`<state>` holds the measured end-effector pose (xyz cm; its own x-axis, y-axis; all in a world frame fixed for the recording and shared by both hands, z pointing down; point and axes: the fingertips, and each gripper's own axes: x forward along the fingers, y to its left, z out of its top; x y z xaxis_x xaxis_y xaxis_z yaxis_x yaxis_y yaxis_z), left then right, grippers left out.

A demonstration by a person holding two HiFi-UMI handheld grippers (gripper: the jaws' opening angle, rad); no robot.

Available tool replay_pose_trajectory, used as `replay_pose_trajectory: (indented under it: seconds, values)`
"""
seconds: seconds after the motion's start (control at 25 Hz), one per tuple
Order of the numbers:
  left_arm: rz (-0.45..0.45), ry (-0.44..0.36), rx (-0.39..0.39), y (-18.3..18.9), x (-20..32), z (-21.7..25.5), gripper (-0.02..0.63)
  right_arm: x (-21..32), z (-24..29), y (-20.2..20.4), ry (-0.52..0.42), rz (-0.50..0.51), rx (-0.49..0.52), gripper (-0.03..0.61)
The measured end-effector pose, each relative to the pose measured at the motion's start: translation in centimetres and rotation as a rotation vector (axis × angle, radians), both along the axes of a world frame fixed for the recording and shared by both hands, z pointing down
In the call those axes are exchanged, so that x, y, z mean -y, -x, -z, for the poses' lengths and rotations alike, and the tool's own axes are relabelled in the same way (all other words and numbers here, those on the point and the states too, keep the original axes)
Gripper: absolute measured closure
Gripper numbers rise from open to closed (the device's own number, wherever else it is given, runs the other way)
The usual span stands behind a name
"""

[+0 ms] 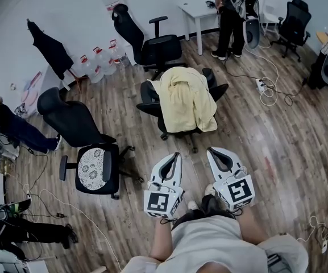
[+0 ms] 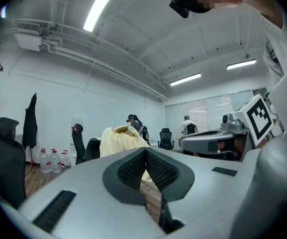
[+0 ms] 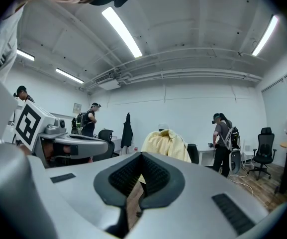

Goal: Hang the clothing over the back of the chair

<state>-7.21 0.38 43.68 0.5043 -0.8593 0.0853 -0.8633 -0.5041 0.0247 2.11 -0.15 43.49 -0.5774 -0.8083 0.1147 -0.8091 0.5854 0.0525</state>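
The clothing [image 1: 186, 98], a single pale yellow garment, is hanging over the back of a black office chair [image 1: 148, 104] in the middle of the room, spilling down across the seat. Only the chair's arms and wheeled base are showing around it.

The person wearing the camera [image 1: 209, 243] is standing on the wooden floor [image 1: 266, 147], well apart from that chair, holding two grippers side by side and pointing both towards it. The left gripper [image 1: 177, 154] is sitting closed, its pads pressing together with nothing between them. The right gripper [image 1: 211, 151] is closed and empty too. Each is carrying one marker cube, left [image 1: 162, 201] and right [image 1: 240, 191].

Four black office chairs are showing in the head view:
- the draped one
- one with a lace-patterned seat [image 1: 95, 169] to its left
- one by the far wall [image 1: 146, 44]
- one in the far right corner [image 1: 293, 24]

Three other people are occupying the room: one [image 1: 229, 16] standing at a white desk [image 1: 200, 10], one [image 1: 4, 124] at the left edge, and one [image 1: 27, 226] at lower left. A dark coat [image 1: 50, 47] is hanging by the wall beside a cluster of water bottles [image 1: 98, 61], too small to count. One power strip [image 1: 263, 84] is lying on the floor.
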Motion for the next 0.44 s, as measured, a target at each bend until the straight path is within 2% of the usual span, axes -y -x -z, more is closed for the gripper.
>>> replay_pose_trajectory:
  seconds: [0.44]
  values:
    - [-0.002, 0.009, 0.003, 0.1, 1.1, -0.3, 0.594, 0.9, -0.3, 0.2, -0.004, 0.008, 0.0, 0.558]
